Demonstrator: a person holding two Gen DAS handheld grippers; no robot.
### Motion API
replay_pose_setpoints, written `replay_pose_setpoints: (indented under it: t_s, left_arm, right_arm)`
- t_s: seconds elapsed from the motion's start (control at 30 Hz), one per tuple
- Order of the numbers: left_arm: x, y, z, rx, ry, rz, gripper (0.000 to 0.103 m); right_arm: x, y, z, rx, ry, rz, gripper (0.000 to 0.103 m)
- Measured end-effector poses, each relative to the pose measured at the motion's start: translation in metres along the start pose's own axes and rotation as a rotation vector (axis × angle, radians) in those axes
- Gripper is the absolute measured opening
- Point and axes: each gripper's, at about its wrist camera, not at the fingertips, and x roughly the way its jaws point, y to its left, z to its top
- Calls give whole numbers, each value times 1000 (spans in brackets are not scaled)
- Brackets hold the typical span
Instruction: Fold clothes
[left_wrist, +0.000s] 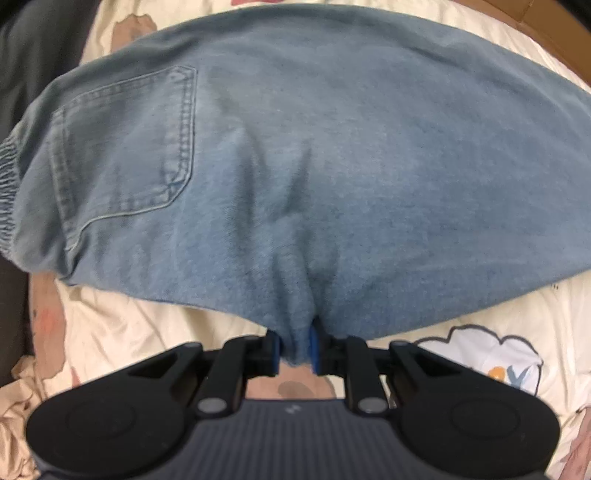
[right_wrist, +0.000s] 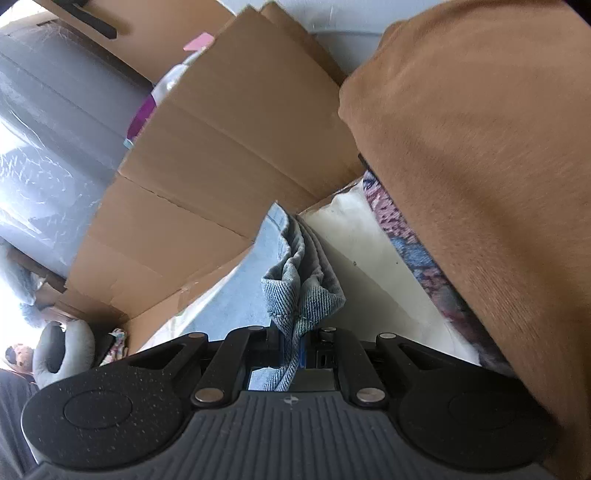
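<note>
Jeans (left_wrist: 295, 166) pinched in left gripper (left_wrist: 295, 350) and right gripper (right_wrist: 295, 343)

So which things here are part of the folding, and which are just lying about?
In the job: jeans, left gripper, right gripper, both shut on the jeans.
Lying about: bedsheet, cardboard boxes, brown cloth, grey neck pillow.

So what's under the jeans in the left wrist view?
A cream printed bedsheet shows around the jeans, pinched by the left hand-held gripper. Whatever lies directly beneath the denim is covered.
</note>
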Motion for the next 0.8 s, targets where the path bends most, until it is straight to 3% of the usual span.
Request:
replay_pose_setpoints:
  t_s: [0.3,0.47,0.8]
  left_arm:
    - [-26,12,-12,60,6,20,16]
    - [-27,1,-15,97,3,28,15]
    - [-31,2,-55,141,4,16,14]
  right_arm:
    - [-67,-35,6,-4,10,-40,6]
    - [-94,-40,-8,-5,11,-47,6]
    - [-151,-54,-37,-4,13,-65,6]
